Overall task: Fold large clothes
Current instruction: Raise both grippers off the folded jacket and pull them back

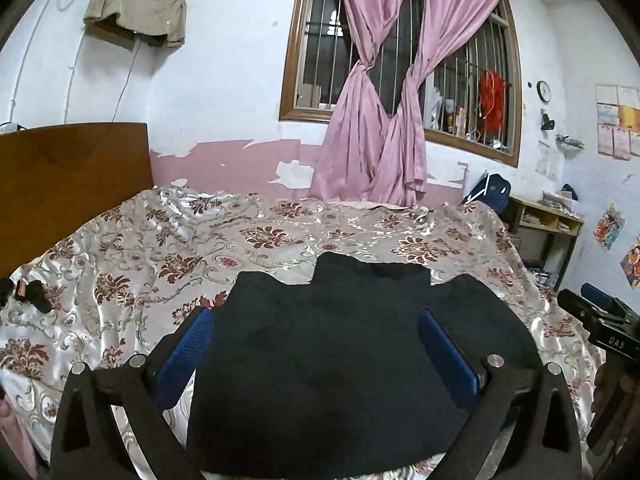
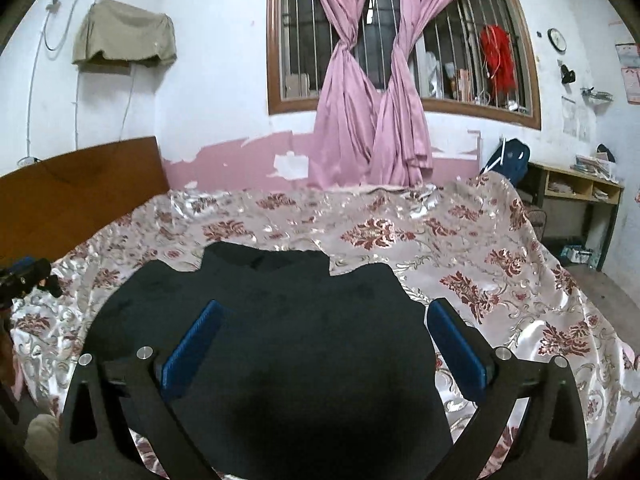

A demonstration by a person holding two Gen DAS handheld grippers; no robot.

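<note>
Flat, black garment point(image 1: 332, 344), collar toward window point(image 1: 400, 60)

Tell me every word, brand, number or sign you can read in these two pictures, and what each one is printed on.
"DAS": white letters on the black body of the right gripper, seen at the right edge of the left wrist view.
Wall clock: its numerals are too small to read.
Paper sheets and posters on the right wall: print too blurred to read.
Dark garment and floral bedspread: no lettering visible.
</note>
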